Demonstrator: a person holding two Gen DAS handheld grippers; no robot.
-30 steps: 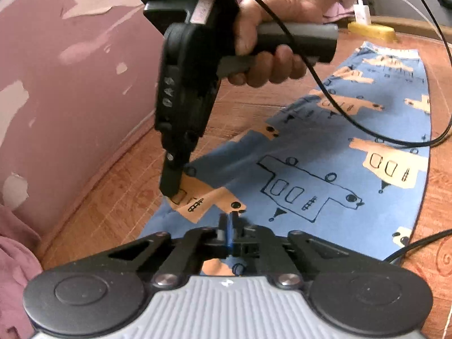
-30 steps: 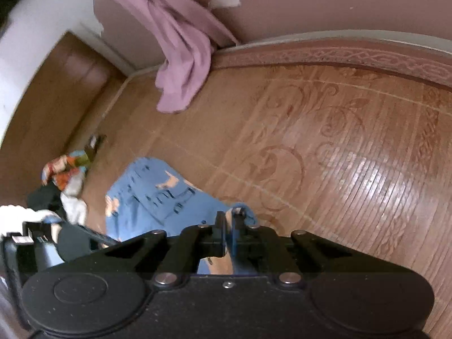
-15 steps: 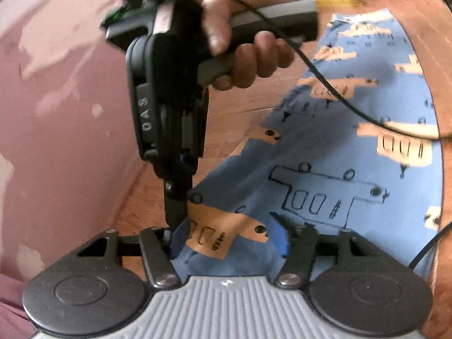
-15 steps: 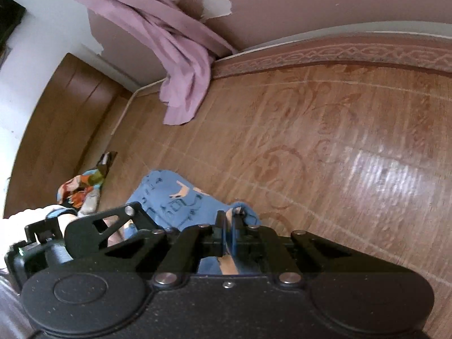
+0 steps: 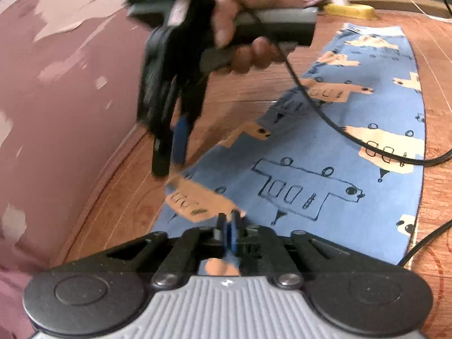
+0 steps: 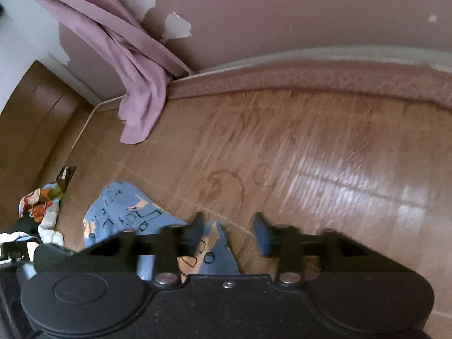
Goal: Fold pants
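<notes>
We are working on the blue printed pants point(image 5: 333, 169), which are lying flat on the patterned wooden floor point(image 6: 310, 152), stretching away from the left gripper toward a yellow power strip point(image 5: 349, 11) near the far edge. Our left gripper point(image 5: 229, 226) is sitting pinched together at the near hem, its fingers closed with blue cloth showing behind them, so we judge it is clamping the hem to lift it for a fold. Our right gripper point(image 6: 227, 233) is hovering just beside the same end of the pants, fingers spread wide and holding nothing; in the left view it is pointing down at the floor, gripped by the person's hand point(image 5: 254, 28). A black cable point(image 5: 325, 113) is trailing from it across the fabric.

Much is escaping us. Motion blur is smearing the right gripper in both views, so whether its tips are touching the floor is unclear. The left gripper's body is hiding the hem's edge. In the right view, most of the pants are cut off behind the gripper, and a crumpled colourful cloth point(image 6: 39, 209) at the left is too small to identify. A purple curtain point(image 6: 135, 84) is hanging down the pink wall point(image 6: 282, 14).
</notes>
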